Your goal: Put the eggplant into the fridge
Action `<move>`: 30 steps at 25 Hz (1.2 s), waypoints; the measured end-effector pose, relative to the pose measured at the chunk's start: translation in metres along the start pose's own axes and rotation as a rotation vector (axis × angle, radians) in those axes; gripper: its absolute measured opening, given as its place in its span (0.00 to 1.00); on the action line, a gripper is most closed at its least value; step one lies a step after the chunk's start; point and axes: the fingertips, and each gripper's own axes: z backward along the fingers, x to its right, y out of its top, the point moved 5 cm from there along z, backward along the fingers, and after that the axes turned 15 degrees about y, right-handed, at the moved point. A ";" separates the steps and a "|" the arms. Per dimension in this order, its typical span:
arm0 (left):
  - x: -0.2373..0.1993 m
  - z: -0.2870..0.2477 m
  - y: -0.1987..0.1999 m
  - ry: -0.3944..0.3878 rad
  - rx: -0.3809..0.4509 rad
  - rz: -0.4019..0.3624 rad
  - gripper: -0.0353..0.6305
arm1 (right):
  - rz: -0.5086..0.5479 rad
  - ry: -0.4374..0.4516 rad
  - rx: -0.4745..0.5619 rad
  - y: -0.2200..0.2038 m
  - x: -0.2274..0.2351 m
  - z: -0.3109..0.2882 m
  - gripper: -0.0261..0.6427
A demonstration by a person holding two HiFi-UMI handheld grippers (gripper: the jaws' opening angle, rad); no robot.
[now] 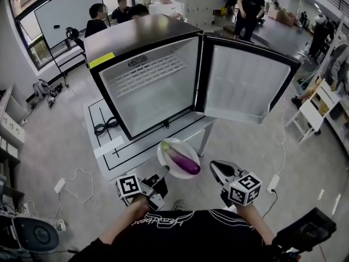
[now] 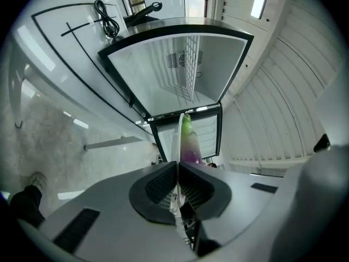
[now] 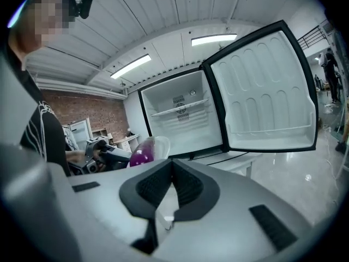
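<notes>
A purple eggplant (image 1: 184, 159) with a green stem lies on a white plate (image 1: 165, 158), carried in the air just in front of the table. My left gripper (image 1: 163, 173) is shut on the plate's near rim. In the left gripper view the plate (image 2: 177, 138) shows edge-on with the eggplant (image 2: 190, 142) beside it. The small fridge (image 1: 147, 83) stands on the table ahead, its door (image 1: 245, 83) swung wide to the right and its inside bare. My right gripper (image 1: 219, 171) is shut on nothing, to the right of the plate. The right gripper view shows the eggplant (image 3: 142, 155) at its left.
The fridge sits on a white table (image 1: 117, 152) with black lines and a coiled black cable (image 1: 104, 126). Cables and a power strip (image 1: 60, 185) lie on the floor at the left. Several people stand or sit behind the fridge. A white chair (image 1: 308, 116) stands at the right.
</notes>
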 end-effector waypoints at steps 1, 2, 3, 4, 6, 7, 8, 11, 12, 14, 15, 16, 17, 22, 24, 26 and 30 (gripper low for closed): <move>0.000 -0.006 0.011 -0.001 0.007 -0.002 0.08 | -0.001 -0.006 -0.006 0.003 0.007 -0.008 0.05; -0.002 -0.011 0.021 0.008 0.011 -0.008 0.08 | -0.002 -0.010 -0.014 0.006 0.013 -0.015 0.05; -0.004 -0.016 0.031 0.018 0.013 -0.016 0.08 | -0.004 -0.013 -0.023 0.009 0.019 -0.022 0.05; -0.005 -0.021 0.040 0.020 0.013 -0.022 0.08 | -0.003 -0.016 -0.030 0.012 0.024 -0.029 0.05; -0.006 -0.032 0.054 0.022 0.017 -0.039 0.08 | 0.002 -0.020 -0.040 0.018 0.035 -0.039 0.05; -0.009 -0.037 0.061 0.037 0.019 -0.053 0.08 | 0.005 -0.021 -0.041 0.020 0.039 -0.044 0.05; -0.012 -0.040 0.067 0.055 0.021 -0.067 0.08 | 0.009 -0.022 -0.040 0.023 0.043 -0.048 0.05; -0.015 -0.050 0.082 0.079 0.026 -0.081 0.08 | 0.021 -0.023 -0.029 0.029 0.054 -0.058 0.05; -0.016 -0.053 0.086 0.083 0.027 -0.084 0.08 | 0.024 -0.022 -0.025 0.031 0.057 -0.060 0.05; -0.016 -0.059 0.092 0.095 0.029 -0.094 0.08 | 0.026 -0.019 -0.023 0.032 0.061 -0.066 0.05; -0.016 -0.062 0.095 0.099 0.029 -0.101 0.08 | 0.027 -0.016 -0.025 0.032 0.063 -0.068 0.05; -0.016 -0.066 0.097 0.103 0.029 -0.109 0.08 | 0.030 -0.011 -0.028 0.031 0.065 -0.071 0.05; -0.016 -0.069 0.100 0.107 0.030 -0.116 0.08 | 0.031 -0.006 -0.031 0.031 0.067 -0.074 0.05; -0.016 -0.090 0.116 0.131 0.042 -0.123 0.08 | 0.026 0.030 -0.032 0.039 0.085 -0.085 0.05; -0.016 -0.099 0.123 0.144 0.054 -0.123 0.08 | 0.043 0.037 -0.044 0.044 0.096 -0.090 0.05; -0.015 -0.108 0.133 0.155 0.066 -0.122 0.08 | 0.053 0.049 -0.053 0.051 0.109 -0.096 0.05; -0.012 -0.130 0.151 0.192 0.081 -0.147 0.08 | 0.085 0.056 -0.087 0.061 0.135 -0.109 0.05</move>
